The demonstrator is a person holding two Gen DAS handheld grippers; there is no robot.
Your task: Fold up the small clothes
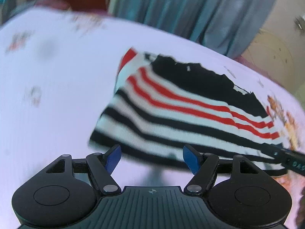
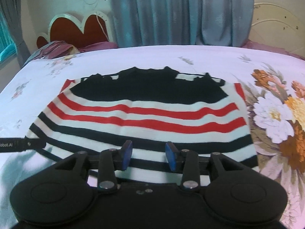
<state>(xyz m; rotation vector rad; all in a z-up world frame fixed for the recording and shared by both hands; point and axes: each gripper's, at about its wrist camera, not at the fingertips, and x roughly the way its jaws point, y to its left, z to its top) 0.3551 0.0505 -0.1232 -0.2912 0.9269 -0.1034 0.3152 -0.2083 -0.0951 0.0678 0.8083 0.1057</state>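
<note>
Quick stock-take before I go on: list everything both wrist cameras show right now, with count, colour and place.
striped top: one, white with red and black stripes, black far part, flat on the bed
bedsheet: one, pale with flower print, under the top
headboard: one, red-brown with pale rim, far left
pillow: one, pinkish, below the headboard
curtain: one, grey-blue, behind the bed
left tongs: open, empty, at the top's near edge
right tongs: open, empty, over the near stripes

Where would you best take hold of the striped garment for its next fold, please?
Probably at the near hem corners of the striped garment, coming from the near side: it lies flat on the bed sheet, and both the left gripper and right gripper hover open over that edge.
</note>
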